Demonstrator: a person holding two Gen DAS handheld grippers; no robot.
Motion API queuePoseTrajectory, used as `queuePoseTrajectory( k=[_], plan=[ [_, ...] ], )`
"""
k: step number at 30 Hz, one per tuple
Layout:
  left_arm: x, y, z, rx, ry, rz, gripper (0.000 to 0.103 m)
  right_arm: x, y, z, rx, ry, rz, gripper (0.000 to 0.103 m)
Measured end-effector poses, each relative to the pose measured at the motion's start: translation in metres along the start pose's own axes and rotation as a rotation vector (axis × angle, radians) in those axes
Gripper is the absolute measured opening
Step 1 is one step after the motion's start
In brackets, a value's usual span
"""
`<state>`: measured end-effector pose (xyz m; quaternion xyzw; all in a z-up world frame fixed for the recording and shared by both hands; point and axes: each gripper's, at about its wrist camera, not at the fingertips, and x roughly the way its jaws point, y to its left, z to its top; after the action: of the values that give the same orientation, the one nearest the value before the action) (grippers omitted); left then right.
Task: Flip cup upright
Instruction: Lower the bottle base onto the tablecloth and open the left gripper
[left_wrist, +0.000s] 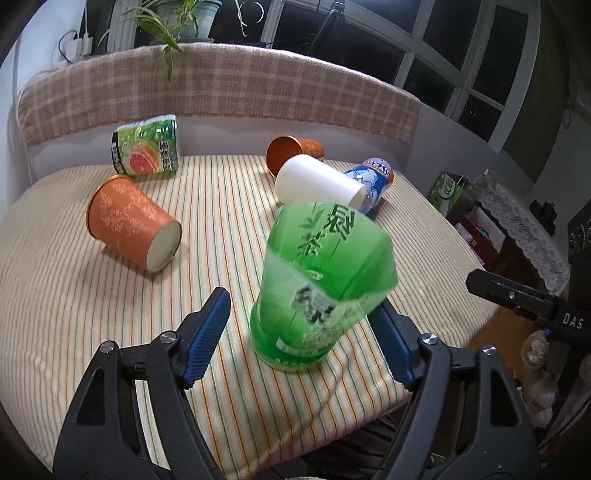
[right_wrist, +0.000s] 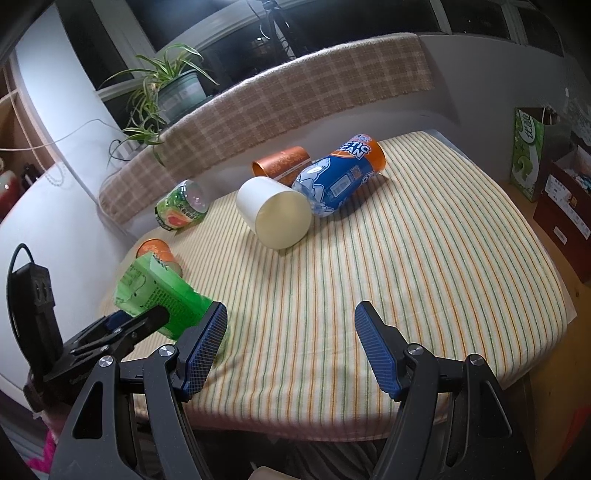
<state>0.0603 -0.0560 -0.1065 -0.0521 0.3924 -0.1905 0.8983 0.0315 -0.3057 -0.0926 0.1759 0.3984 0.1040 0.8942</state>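
A green clear plastic cup (left_wrist: 317, 288) stands base down on the striped cloth, blurred and leaning, between the spread fingers of my left gripper (left_wrist: 303, 321). The right blue pad (left_wrist: 395, 339) is close beside it; the left pad (left_wrist: 207, 332) stands apart. It also shows in the right wrist view (right_wrist: 162, 295) at the left, beside the left gripper. My right gripper (right_wrist: 291, 347) is open and empty over the near cloth. A white cup (left_wrist: 317, 182) (right_wrist: 275, 212), two orange cups (left_wrist: 129, 221) (left_wrist: 295, 151) and a blue cup (right_wrist: 340, 177) lie on their sides.
A green grapefruit-print cup (left_wrist: 147, 149) lies at the back left. The striped table (right_wrist: 406, 277) ends close at front and right. A plaid-covered ledge (left_wrist: 221, 92) with a potted plant (right_wrist: 170, 92) runs behind. Boxes and a green bag (right_wrist: 528, 151) stand at the right.
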Motion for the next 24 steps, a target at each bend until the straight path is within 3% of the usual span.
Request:
queuePoseTrajectory(
  k=[6,11,17,20,22,24],
  plan=[
    [-0.009,0.003,-0.007,-0.014,0.012,-0.003,0.08,-0.002,0.007,0.0,-0.03,-0.018,0.003,0.071],
    [-0.028,0.001,-0.014,0.026,-0.036,0.063,0.08,-0.011,0.022,0.0,-0.095,-0.072,-0.007,0.071],
    [-0.057,0.0,-0.021,0.051,-0.127,0.142,0.08,-0.02,0.039,-0.002,-0.166,-0.145,-0.026,0.072],
    [-0.07,0.0,-0.021,0.058,-0.18,0.177,0.08,-0.024,0.048,-0.003,-0.201,-0.18,-0.038,0.077],
    [-0.08,0.0,-0.02,0.056,-0.222,0.195,0.083,-0.028,0.054,-0.006,-0.23,-0.214,-0.052,0.079],
    [-0.089,-0.001,-0.019,0.052,-0.262,0.211,0.092,-0.031,0.062,-0.008,-0.266,-0.245,-0.07,0.08]
  ],
)
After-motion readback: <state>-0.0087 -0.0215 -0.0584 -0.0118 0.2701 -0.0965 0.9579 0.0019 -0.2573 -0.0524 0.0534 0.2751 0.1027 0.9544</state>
